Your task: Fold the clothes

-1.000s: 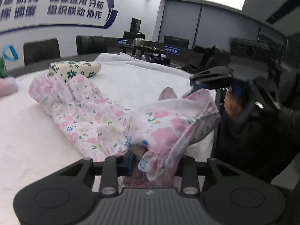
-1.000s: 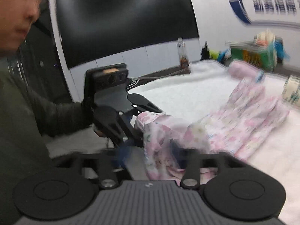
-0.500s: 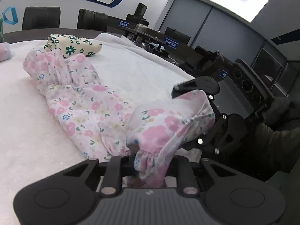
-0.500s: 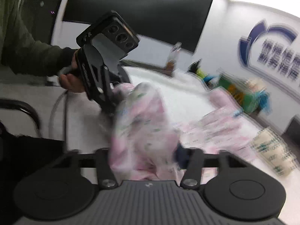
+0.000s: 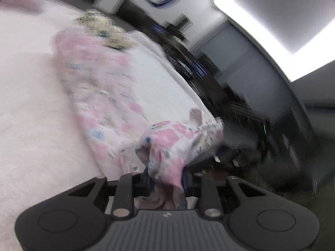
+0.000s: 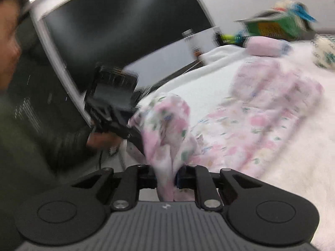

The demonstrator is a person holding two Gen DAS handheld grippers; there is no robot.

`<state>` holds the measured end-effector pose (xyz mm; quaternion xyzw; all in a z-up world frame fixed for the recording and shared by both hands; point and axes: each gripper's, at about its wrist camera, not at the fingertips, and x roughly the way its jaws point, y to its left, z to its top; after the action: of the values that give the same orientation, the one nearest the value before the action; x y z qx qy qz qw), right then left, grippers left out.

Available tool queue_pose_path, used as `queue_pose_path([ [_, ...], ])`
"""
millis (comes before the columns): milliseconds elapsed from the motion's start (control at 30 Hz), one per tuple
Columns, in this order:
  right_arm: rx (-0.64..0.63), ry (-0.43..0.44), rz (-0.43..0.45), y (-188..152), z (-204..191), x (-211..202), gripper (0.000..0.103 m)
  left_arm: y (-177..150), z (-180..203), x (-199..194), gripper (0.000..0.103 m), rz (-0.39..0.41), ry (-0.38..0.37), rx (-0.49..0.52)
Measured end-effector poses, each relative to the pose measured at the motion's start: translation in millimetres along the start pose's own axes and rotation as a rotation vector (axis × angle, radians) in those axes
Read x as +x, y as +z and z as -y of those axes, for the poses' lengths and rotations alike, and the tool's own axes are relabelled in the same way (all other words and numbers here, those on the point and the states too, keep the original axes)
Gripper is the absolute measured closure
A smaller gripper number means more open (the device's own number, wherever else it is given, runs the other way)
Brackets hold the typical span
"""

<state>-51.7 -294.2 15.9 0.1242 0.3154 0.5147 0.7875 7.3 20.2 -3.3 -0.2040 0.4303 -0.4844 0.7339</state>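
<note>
My left gripper (image 5: 165,179) and right gripper (image 6: 166,177) — both just closing, clamping the pink floral garment (image 6: 261,125) over the white table cover (image 5: 31,125)

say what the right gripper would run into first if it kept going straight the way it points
Most likely the bunched pink floral garment that the right gripper already pinches, lifted right ahead of it. Past that sits the left gripper, though blur leaves depth unclear.

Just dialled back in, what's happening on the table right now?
A person is folding a pink floral garment on the white fleece-covered table. The left gripper is clamped on one bunched corner of its near end. The right gripper has just been closing and now pinches the other corner. That end is lifted between them; the rest lies stretched toward a folded green-flowered cloth. No fold is laid over yet.
</note>
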Motion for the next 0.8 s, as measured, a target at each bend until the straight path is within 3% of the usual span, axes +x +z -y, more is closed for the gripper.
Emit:
queue_pose_path([
  [133, 0.203, -0.045, 0.081, 0, 31, -4, 0.089, 12, -25, 7, 0.08, 0.069, 0.029, -0.214],
  [233, 0.304, -0.098, 0.09, -2, 40, -3, 0.088, 13, -29, 14, 0.077, 0.07, 0.053, -0.247],
  [333, 0.316, -0.146, 0.086, -6, 38, -4, 0.086, 9, -21, 1, 0.057, 0.12, 0.078, -0.237],
  [400, 0.296, -0.174, 0.107, -8, 32, -9, 0.067, 6, -16, -8, 0.031, 0.155, 0.095, -0.229],
  [500, 0.283, -0.203, 0.181, -10, 27, -25, 0.049, -6, 6, -30, 0.02, 0.291, 0.156, -0.152],
  [600, 0.29, -0.22, 0.243, -8, 30, -32, 0.049, -20, 38, -28, 0.018, 0.364, 0.206, -0.013],
  [733, 0.292, -0.23, 0.282, -2, 34, -20, 0.049, -37, 56, 2, 0.022, 0.359, 0.274, 0.064],
  [800, 0.286, -0.248, 0.28, -1, 32, -12, 0.052, -36, 52, 13, 0.05, 0.321, 0.264, 0.041],
])
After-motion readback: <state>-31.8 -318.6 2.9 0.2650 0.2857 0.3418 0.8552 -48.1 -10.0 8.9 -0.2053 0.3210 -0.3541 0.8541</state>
